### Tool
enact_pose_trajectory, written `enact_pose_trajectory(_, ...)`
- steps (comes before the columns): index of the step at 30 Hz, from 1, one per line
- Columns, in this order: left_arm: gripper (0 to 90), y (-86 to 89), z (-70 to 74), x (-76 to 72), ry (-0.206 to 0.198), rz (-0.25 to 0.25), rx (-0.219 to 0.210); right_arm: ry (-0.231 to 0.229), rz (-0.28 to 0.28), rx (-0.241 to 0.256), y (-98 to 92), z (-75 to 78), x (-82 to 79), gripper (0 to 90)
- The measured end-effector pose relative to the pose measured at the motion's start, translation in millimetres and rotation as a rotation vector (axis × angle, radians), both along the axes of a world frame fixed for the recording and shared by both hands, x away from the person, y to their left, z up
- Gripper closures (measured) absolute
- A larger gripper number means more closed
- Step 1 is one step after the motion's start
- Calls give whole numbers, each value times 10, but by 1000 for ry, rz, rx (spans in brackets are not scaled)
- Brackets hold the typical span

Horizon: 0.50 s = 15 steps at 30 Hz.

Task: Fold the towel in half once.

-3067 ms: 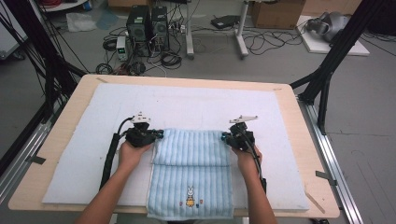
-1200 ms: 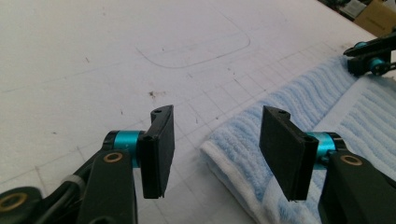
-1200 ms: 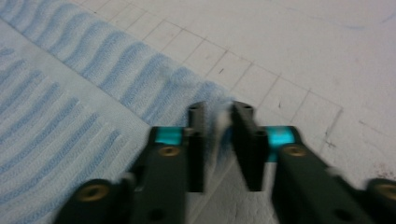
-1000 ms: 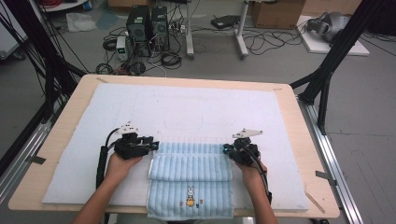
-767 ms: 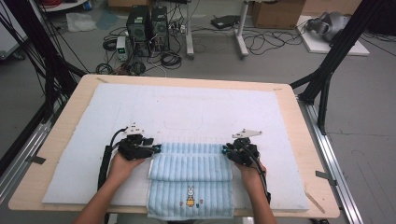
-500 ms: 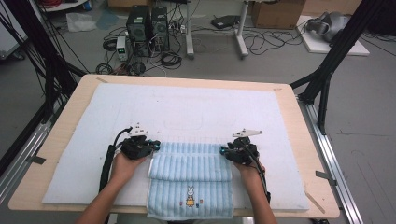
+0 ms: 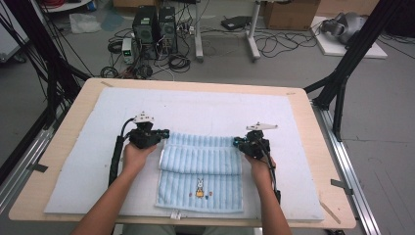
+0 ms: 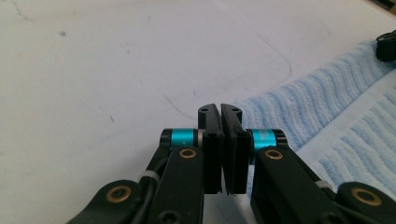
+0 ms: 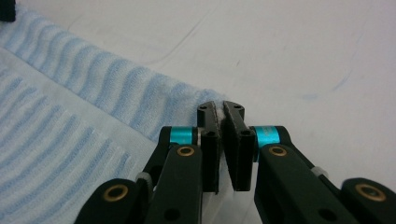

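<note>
My towel lies folded at the near middle of the white mat, its rabbit end toward me at the mat's near edge. My left gripper and right gripper sit at its far corners, jaws pressed together, each pinching a corner as their own views show close up. Beyond lies bare mat, open to the table rim
</note>
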<state>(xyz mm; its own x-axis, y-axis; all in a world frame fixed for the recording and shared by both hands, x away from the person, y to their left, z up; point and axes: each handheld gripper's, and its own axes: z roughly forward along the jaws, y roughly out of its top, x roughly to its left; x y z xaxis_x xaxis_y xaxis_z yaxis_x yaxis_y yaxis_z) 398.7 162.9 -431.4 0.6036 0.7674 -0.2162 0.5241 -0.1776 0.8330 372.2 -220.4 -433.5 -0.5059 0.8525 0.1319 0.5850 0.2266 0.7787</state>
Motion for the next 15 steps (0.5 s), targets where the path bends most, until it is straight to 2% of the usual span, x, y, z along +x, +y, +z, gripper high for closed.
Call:
enact_pose_trajectory(2,870,11,18,84,-1,10,-17,-18,-17,9,4,38,72,854)
enact_pose_trajectory(3,870,13,17,116,-15,10,-14,-30,-24,12,8,49,94,855)
enact_pose_trajectory(4,870,10,9,146,-35,10,-18,-40,-27,1,21,61,127,855)
enact_pose_trajectory(5,870,6,3,177,-37,8,-23,-55,-31,-15,40,71,163,855)
enact_pose_trajectory(6,870,8,3,200,-40,3,-14,-57,-36,-31,53,77,194,855)
enact_pose_trajectory(9,870,17,5,300,-74,6,-25,-64,-42,-52,70,92,281,855)
enact_pose_trajectory(15,869,16,-60,446,-47,9,-21,-69,-64,-61,110,70,422,854)
